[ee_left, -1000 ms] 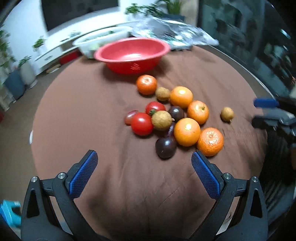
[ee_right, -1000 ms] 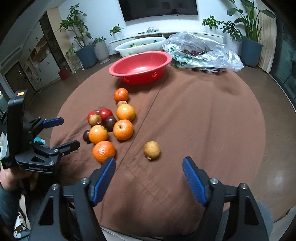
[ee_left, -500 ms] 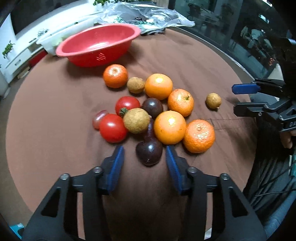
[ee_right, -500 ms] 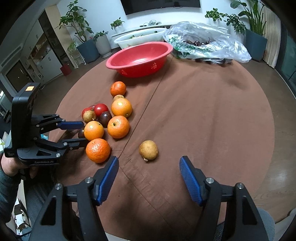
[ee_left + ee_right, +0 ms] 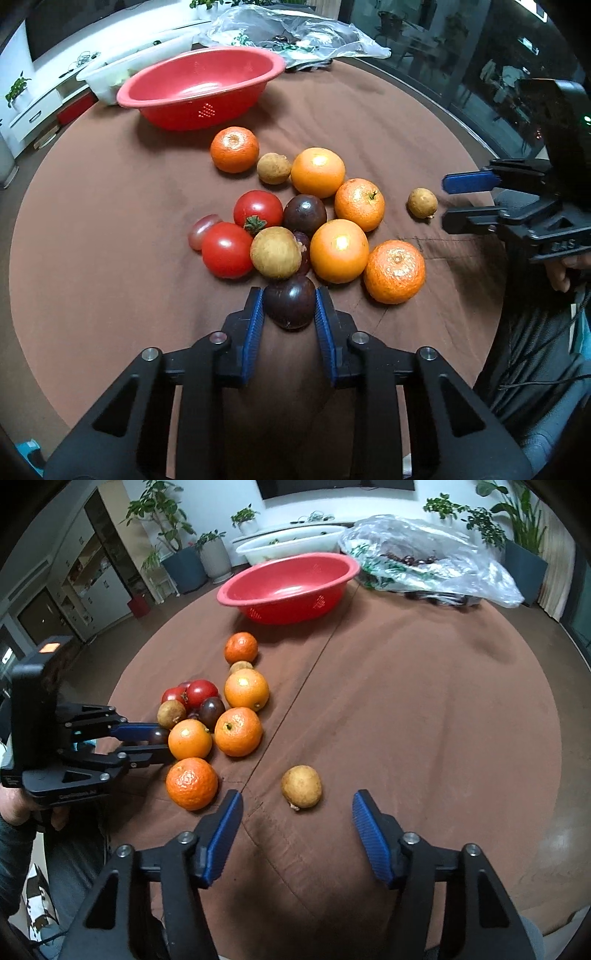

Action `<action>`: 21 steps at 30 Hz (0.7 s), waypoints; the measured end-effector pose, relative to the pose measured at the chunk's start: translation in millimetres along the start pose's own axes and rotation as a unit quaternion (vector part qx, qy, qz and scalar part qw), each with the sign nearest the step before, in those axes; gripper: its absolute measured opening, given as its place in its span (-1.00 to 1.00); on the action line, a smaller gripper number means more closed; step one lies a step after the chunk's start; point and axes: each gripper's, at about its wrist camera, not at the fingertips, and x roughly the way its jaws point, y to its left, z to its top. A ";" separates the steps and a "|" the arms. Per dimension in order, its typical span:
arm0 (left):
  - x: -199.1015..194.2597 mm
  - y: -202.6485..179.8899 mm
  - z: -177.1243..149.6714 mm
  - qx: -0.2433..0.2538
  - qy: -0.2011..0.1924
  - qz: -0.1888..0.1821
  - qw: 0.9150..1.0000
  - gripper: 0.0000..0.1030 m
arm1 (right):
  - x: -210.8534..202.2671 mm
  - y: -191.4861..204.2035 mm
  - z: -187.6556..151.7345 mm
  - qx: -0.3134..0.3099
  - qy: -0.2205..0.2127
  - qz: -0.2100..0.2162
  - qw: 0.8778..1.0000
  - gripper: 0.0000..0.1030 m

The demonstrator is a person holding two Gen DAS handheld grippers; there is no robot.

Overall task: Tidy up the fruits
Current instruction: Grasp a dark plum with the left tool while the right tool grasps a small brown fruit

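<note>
A pile of fruit lies on the brown tablecloth (image 5: 110, 221): several oranges (image 5: 339, 250), two red tomatoes (image 5: 227, 249), brown round fruits (image 5: 275, 252) and dark purple fruits (image 5: 305, 215). My left gripper (image 5: 289, 309) is shut on the nearest dark purple fruit (image 5: 290, 303), which rests on the cloth at the pile's near edge; it shows in the right wrist view (image 5: 158, 735) too. My right gripper (image 5: 297, 810) is open, with a lone brown fruit (image 5: 301, 786) just ahead between its fingers. A red bowl (image 5: 201, 92) stands at the far side, empty.
A white tub (image 5: 291, 546) and a clear plastic bag (image 5: 424, 557) with dark fruit sit behind the red bowl. The round table's edge curves close on the right in the left wrist view. Potted plants and cabinets stand beyond the table.
My left gripper moved forward to the pile and closed its fingers around the nearest dark purple fruit. My right gripper drew closer to the lone brown fruit and stayed open.
</note>
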 end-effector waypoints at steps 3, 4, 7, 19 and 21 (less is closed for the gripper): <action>-5.5 0.8 -6.0 -0.008 -0.001 0.002 1.000 -0.50 | 7.4 0.8 5.4 -0.010 0.004 -0.002 1.000 0.10; -7.1 1.4 -8.0 -0.012 -0.001 0.003 1.000 -0.50 | 10.8 1.0 7.3 -0.012 0.007 -0.004 1.000 0.08; -8.7 3.8 -13.0 -0.021 0.000 0.005 1.000 -0.50 | 18.4 1.8 9.3 -0.018 0.015 -0.009 1.000 -0.03; -22.2 -4.3 -23.5 -0.029 -0.006 0.009 1.000 -0.50 | 26.5 7.2 8.0 -0.044 0.022 -0.026 0.998 -0.45; -26.2 -4.7 -23.9 -0.032 -0.011 0.008 0.999 -0.50 | 23.0 7.7 7.1 -0.042 0.018 -0.026 0.999 -0.45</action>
